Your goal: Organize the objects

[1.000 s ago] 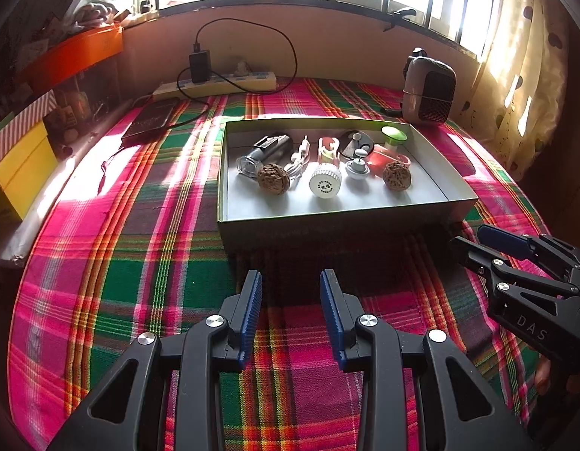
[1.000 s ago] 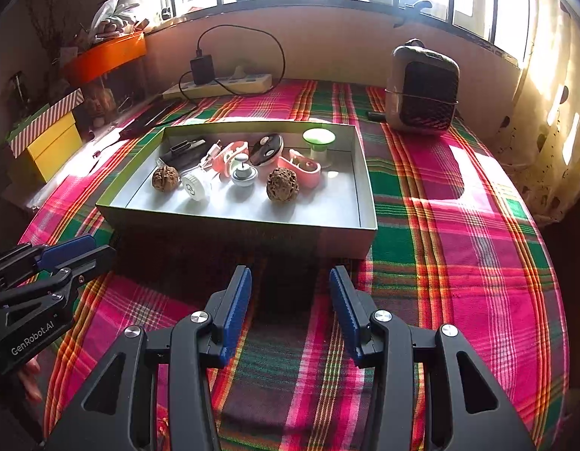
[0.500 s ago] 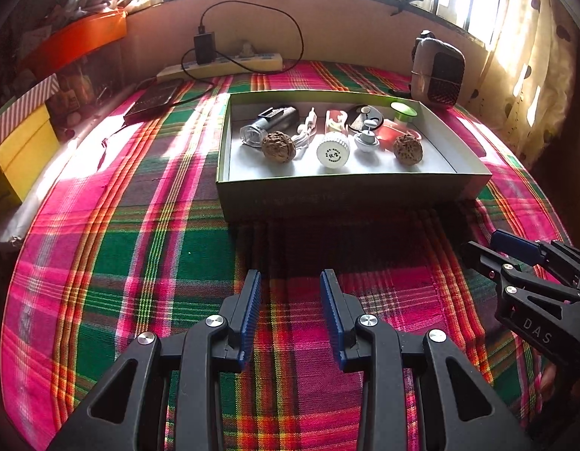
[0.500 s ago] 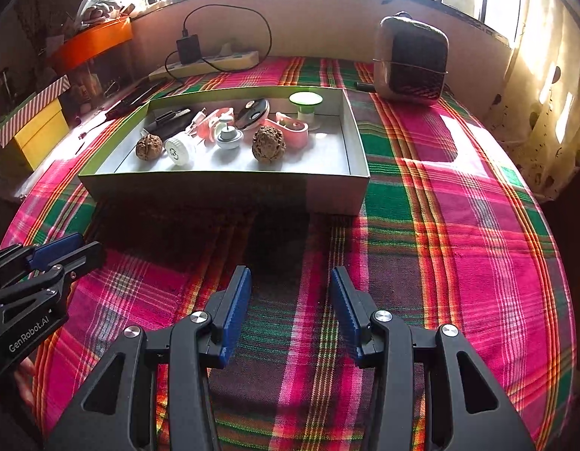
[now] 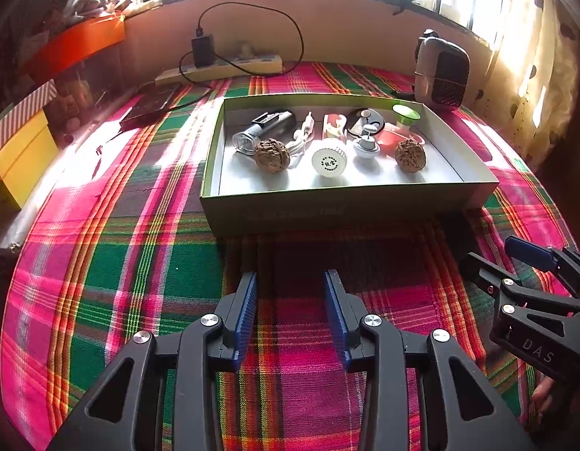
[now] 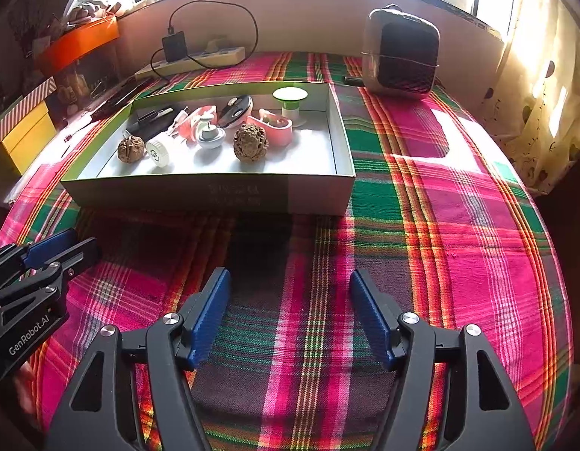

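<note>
Wider apart than half a second ago, the right gripper's [image 6: 290, 285] fingers gape over the plaid cloth [image 6: 421, 225] short of the shallow box [image 6: 214, 193]. Beside it, the left gripper [image 5: 290, 289] hovers parted, empty. Two walnuts [image 5: 271, 154] and a white cap [image 5: 329, 158] lie inside the box.

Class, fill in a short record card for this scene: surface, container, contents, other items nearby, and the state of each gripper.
surface: plaid cloth
container: shallow open box, resting on the cloth
contents: two walnuts, white round cap, green-topped spool, pink holder, among other small items
nearby: small heater, power strip, yellow box
left gripper: open, empty
right gripper: open, empty
</note>
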Motion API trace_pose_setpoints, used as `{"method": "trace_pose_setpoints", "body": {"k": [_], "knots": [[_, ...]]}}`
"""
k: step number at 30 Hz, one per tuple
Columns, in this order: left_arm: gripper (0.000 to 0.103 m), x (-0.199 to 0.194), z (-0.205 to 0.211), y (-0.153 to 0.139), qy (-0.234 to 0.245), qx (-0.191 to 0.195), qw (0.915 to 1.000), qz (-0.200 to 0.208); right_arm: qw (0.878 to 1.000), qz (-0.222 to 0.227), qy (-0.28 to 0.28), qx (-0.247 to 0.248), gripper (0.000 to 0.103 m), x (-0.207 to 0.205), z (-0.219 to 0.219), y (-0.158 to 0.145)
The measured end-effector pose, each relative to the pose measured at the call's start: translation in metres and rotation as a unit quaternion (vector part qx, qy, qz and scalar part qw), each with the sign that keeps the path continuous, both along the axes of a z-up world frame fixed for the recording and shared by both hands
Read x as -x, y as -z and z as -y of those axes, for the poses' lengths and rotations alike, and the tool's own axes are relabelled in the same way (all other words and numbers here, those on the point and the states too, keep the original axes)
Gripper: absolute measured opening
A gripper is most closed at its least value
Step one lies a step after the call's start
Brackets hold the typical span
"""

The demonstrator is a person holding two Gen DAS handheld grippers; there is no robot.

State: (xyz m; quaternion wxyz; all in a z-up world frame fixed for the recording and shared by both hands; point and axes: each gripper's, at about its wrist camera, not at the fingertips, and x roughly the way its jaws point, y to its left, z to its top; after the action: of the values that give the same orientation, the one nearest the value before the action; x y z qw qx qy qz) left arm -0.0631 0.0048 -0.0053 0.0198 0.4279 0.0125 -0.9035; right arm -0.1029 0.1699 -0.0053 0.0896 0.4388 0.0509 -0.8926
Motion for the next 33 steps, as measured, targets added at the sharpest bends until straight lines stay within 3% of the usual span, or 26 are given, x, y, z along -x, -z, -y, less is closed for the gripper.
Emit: {"method": "trace_pose_setpoints", "body": {"k": [33], "knots": [[0.034,0.0003,-0.0015,0.0003,-0.008,0.003,1.0,0.0,1.0,0.0,0.001,0.0,0.068,0.0005,-0.0005,0.0003]]}}
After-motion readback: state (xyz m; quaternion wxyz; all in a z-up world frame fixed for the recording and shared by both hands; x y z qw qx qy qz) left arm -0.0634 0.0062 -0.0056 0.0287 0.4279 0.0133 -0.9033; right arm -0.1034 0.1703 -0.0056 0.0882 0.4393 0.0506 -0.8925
